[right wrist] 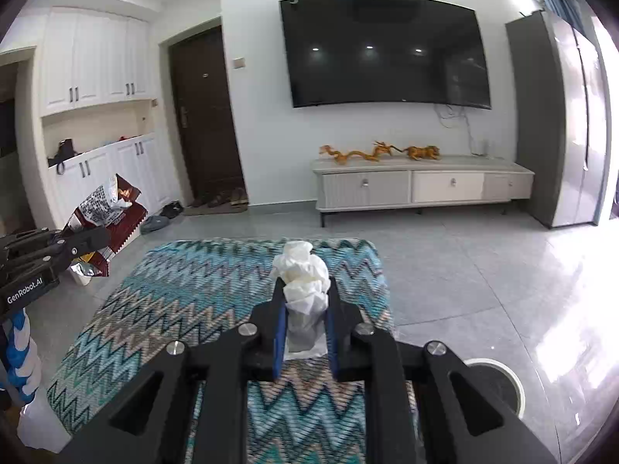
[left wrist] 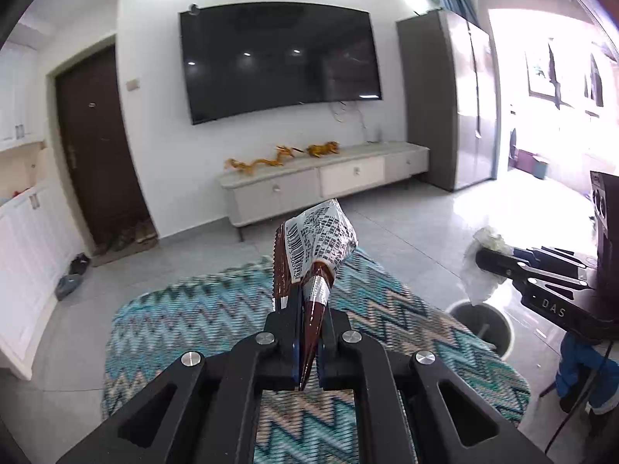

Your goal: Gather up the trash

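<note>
My left gripper (left wrist: 309,301) is shut on a crumpled brown and silver snack wrapper (left wrist: 313,247), which sticks up from between its fingers above the zigzag rug (left wrist: 193,317). The right wrist view shows the same left gripper (right wrist: 102,237) at the left edge with the snack wrapper (right wrist: 104,212). Between the blue pads of my right gripper (right wrist: 303,290) a crumpled white tissue (right wrist: 301,274) is clamped. In the left wrist view this right gripper (left wrist: 481,261) reaches in from the right with the tissue (left wrist: 479,266). A round bin (left wrist: 483,324) with a white rim stands on the floor under it.
The bin (right wrist: 499,382) sits off the rug's right edge on grey tiles. Ahead are a low TV cabinet (right wrist: 421,185) under a wall TV (right wrist: 383,48), a dark door (right wrist: 205,116) with shoes, and a tall grey cabinet (right wrist: 557,123).
</note>
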Tool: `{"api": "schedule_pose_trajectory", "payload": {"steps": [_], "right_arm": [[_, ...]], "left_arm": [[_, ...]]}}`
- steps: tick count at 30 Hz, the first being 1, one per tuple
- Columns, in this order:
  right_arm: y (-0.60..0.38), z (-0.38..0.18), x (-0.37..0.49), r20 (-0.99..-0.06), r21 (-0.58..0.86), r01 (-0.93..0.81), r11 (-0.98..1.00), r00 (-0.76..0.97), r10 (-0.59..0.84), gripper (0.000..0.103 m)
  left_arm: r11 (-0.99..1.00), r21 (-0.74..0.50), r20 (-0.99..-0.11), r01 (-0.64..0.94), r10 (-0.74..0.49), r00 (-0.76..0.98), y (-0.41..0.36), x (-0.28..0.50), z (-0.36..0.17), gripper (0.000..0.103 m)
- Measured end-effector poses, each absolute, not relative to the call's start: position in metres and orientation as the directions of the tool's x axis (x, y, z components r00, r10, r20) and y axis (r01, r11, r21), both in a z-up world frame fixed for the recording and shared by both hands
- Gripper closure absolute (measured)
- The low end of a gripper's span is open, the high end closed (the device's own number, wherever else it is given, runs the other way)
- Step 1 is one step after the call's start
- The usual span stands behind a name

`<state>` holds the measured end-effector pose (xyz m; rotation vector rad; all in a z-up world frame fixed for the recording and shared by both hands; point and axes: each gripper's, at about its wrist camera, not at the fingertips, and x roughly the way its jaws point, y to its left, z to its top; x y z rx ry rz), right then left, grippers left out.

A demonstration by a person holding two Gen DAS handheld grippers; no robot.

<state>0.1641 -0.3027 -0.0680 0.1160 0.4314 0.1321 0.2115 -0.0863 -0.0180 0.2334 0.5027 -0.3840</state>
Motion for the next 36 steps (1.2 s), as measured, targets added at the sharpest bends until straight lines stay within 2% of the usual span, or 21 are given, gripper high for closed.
{"api": "schedule_pose_trajectory", "payload": {"steps": [8,14,20,21,23,24,25,28,36], "right_arm": [[-0.457,-0.158,0.178,-0.558,0.193,0.229,0.954,0.825,-0.085,0.087],[-0.533,-0.237,0.194,-0.686,0.25,0.38,0.891,0.719,-0.114,0.086],[-0.562,-0.302,0.215,-0.77,0.272,0.456,0.848,0.631,-0.092,0.084],[-0.565,-0.31,0.221,-0.781,0.273,0.463,0.843,0.618,-0.086,0.084],[-0.568,-0.326,0.227,-0.799,0.269,0.481,0.835,0.595,-0.085,0.084],[-0.568,-0.333,0.227,-0.807,0.268,0.489,0.83,0.585,-0.084,0.083],[-0.57,-0.34,0.227,-0.815,0.267,0.5,0.824,0.573,-0.083,0.08],[-0.575,-0.353,0.229,-0.832,0.252,0.524,0.814,0.546,-0.094,0.066],[-0.584,-0.344,0.215,-0.835,0.233,0.558,0.797,0.535,-0.13,0.059]], "left_arm": [[0.713,0.044,-0.712,0.7,-0.469,0.522,-0.268,0.27,-0.086,0.095],[0.646,-0.056,-0.841,0.761,-0.441,0.313,-0.372,0.298,-0.171,0.094],[0.637,-0.13,-0.898,0.76,-0.401,0.183,-0.426,0.318,-0.23,0.092],[0.639,-0.133,-0.902,0.757,-0.395,0.176,-0.431,0.319,-0.237,0.087],[0.65,-0.127,-0.907,0.749,-0.381,0.176,-0.437,0.319,-0.245,0.067],[0.655,-0.128,-0.907,0.744,-0.38,0.179,-0.437,0.32,-0.249,0.05],[0.658,-0.128,-0.907,0.742,-0.38,0.181,-0.441,0.321,-0.251,0.043],[0.657,-0.117,-0.906,0.744,-0.377,0.191,-0.442,0.322,-0.251,0.042],[0.666,-0.116,-0.875,0.737,-0.419,0.241,-0.433,0.315,-0.22,0.04]]}}
